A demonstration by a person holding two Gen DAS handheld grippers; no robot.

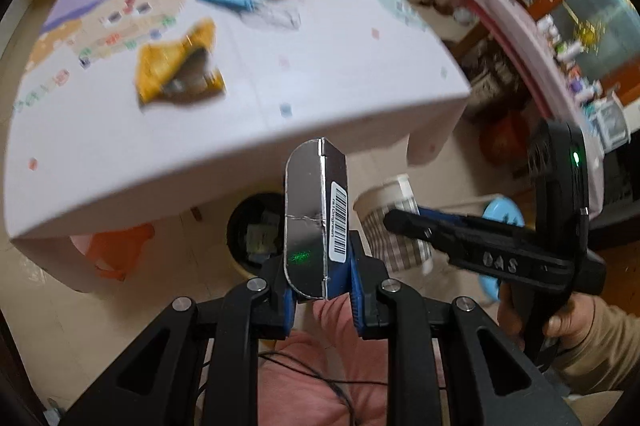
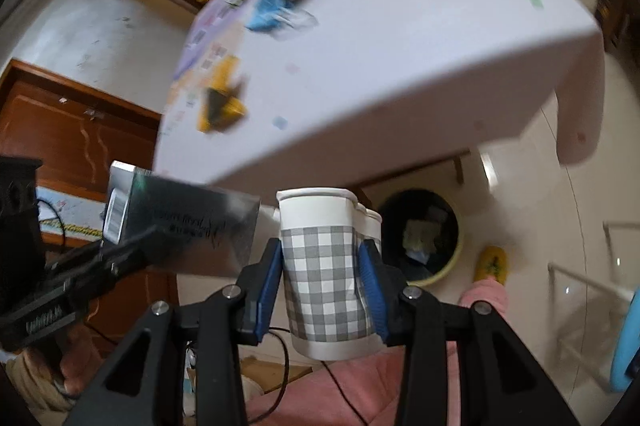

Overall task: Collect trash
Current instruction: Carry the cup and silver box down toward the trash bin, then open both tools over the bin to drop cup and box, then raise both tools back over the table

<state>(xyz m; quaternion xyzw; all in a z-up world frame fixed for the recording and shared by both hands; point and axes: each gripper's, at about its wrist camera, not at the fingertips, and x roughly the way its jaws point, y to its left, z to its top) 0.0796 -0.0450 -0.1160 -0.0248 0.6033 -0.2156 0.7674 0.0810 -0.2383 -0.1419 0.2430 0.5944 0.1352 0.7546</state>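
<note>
While the left claw [image 1: 322, 290] clamps an upright silver carton [image 1: 316, 222] above the floor bin [image 1: 252, 226], wrappers lie on the counter [image 1: 320, 74]; in the right view, the right claw [image 2: 322, 286] grips a checked paper cup [image 2: 320, 266] near that bin [image 2: 420, 234].

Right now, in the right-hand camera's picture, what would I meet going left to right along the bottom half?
Silver box → checked paper cup in the right tool → round trash bin → yellow slipper.
</note>
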